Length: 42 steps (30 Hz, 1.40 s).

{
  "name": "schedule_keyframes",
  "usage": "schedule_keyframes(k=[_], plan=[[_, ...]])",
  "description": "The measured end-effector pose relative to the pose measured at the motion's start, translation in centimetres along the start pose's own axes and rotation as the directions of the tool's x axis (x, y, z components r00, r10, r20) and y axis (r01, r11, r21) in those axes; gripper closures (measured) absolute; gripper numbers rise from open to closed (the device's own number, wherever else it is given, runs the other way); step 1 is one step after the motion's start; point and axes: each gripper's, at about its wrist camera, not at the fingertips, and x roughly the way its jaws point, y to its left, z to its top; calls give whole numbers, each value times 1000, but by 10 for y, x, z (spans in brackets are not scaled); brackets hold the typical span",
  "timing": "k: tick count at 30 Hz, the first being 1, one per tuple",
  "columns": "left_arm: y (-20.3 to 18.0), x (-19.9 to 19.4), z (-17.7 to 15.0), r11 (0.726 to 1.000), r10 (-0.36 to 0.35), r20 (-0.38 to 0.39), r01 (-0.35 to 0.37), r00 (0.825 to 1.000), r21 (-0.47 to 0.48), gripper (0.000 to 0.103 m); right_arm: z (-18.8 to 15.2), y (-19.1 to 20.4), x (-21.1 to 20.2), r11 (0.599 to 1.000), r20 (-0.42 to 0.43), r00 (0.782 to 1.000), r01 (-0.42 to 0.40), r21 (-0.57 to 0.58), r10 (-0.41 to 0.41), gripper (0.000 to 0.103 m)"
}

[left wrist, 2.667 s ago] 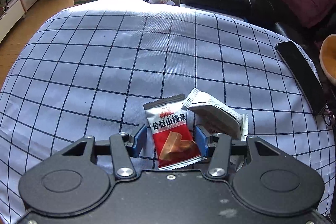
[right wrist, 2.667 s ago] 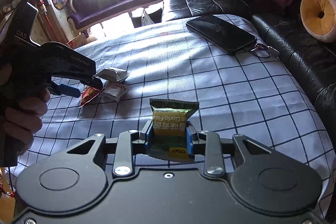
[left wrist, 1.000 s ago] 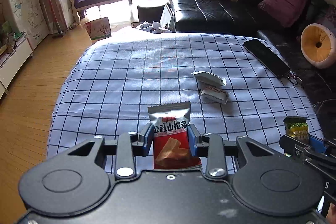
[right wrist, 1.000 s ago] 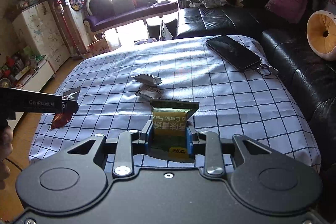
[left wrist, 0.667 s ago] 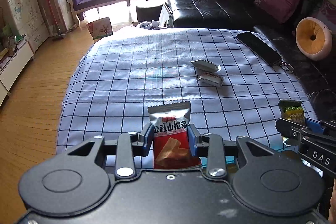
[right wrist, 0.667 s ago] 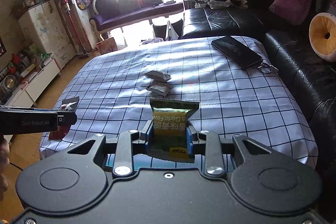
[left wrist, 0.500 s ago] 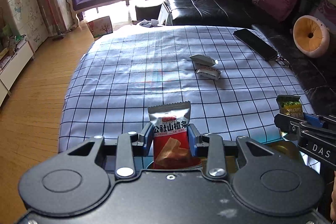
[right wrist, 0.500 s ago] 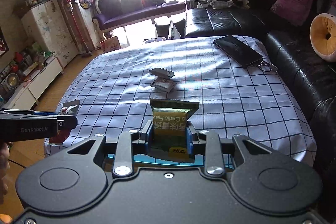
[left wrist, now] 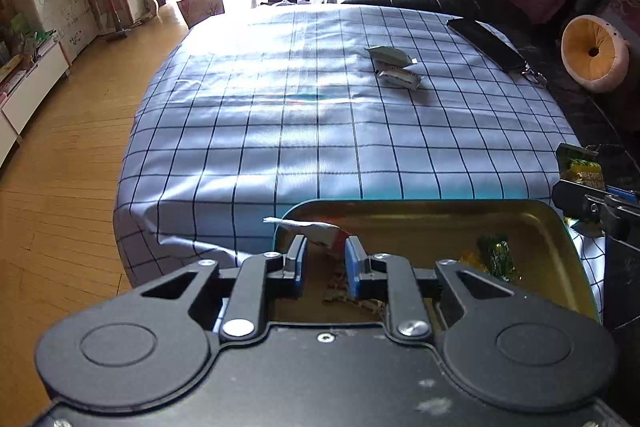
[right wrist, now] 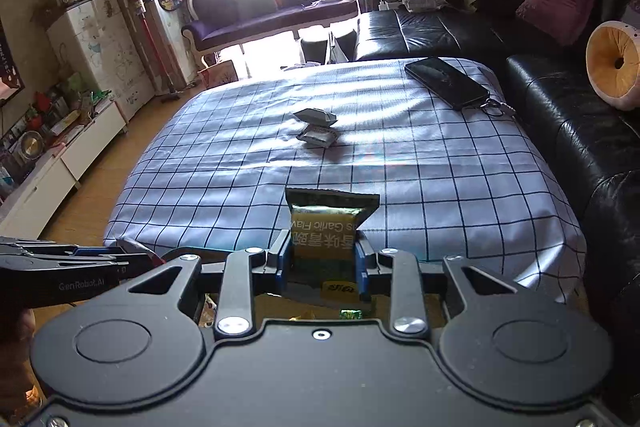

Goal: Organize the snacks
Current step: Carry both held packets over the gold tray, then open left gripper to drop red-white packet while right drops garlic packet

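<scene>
The red packet (left wrist: 316,231) is let go by the parted left gripper (left wrist: 325,255) over the tin (left wrist: 560,251), and the green packet (right wrist: 326,231), clamped in the right gripper (right wrist: 323,259), should be released there next

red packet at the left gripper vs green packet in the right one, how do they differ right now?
The red packet is tipped forward over the tin, with the left gripper open around it. The green packet stands upright, clamped in the right gripper. The red one has a silver top edge; the green one has a dark top. Both are small sealed snack packets above the tin.
</scene>
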Motion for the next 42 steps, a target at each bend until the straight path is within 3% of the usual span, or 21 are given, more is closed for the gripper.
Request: schedule_keyframes(k=[19,29,42], plan=[[-16,10,-18,998,33,-34,-31,999,47,80,-26,6,8,998,-117,992,-59,-21,56,62],[-20,17,-22,998,36,-59,-32,998,62,70,-29,4,14,998,-160,985,-59,0,59,60],[-26,20,-26,996,36,-70,-30,997,84,66,-31,4,16,998,-178,982,-60,3,59,60]])
